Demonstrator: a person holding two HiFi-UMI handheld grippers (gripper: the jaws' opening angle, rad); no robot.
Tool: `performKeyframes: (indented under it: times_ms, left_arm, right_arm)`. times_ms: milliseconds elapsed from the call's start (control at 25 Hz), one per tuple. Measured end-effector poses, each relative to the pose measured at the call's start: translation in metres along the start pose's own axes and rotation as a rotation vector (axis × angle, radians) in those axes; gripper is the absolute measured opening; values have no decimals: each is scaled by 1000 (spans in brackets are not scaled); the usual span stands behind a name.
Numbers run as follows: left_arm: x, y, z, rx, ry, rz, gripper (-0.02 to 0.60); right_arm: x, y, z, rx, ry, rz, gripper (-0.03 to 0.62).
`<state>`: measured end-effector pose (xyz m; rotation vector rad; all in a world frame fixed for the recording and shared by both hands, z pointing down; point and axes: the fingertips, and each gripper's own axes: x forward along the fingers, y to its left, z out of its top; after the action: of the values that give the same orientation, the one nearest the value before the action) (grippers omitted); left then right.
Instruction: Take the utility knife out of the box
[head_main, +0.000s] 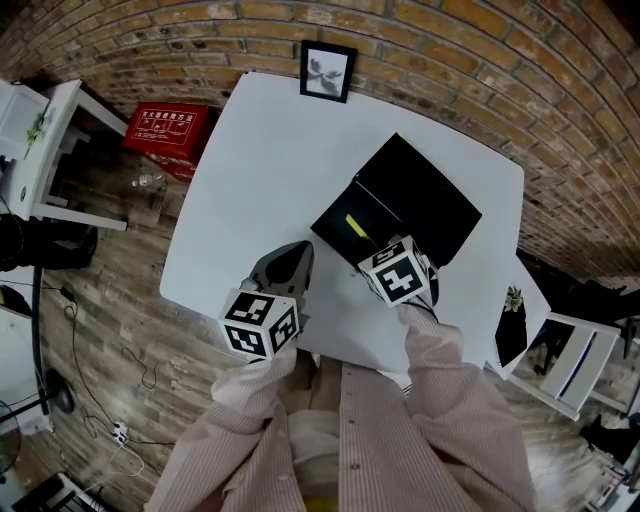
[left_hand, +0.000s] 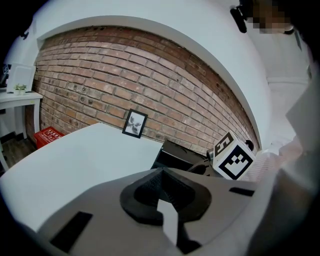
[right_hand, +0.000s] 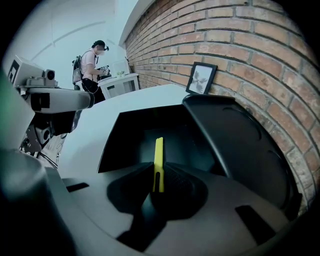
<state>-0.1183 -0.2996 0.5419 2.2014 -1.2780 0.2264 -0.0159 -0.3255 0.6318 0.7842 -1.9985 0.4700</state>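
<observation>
The utility knife (right_hand: 158, 162) – slim and yellow – stands edge-on between the right gripper's (right_hand: 160, 176) jaws, which are pressed against its two sides near its back end; its front end points out over the open base of the black box (right_hand: 127, 137). From the head view the utility knife (head_main: 357, 226) shows inside the box's outline, just ahead of the right gripper (head_main: 378, 252); whether it rests on the box's bottom or hangs clear of it cannot be told. The box's lid (right_hand: 242, 145) is thrown back toward the wall, lying open beside the base.

The left gripper (left_hand: 161, 172) sits above the table, near the box's left corner, its jaws drawn together with nothing between them.

The box rests on a plain white table (head_main: 265, 160) with rounded corners. At the table's far edge a small framed picture (head_main: 327, 70) stands against a red brick wall (head_main: 470, 55). On the wood-plank floor (head_main: 110, 290) to the left lies a red case (head_main: 167, 130), next to white furniture (head_main: 45, 130) – and in the right gripper view a person (right_hand: 92, 62) stands far off at a white counter
</observation>
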Motion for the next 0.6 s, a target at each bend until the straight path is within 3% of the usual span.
performKeyframes:
  times_ms: [600]
  left_arm:
    - [-9, -19, 17, 44, -60, -38, -8]
  right_arm:
    - [-42, 10, 15, 26, -192, 4, 67]
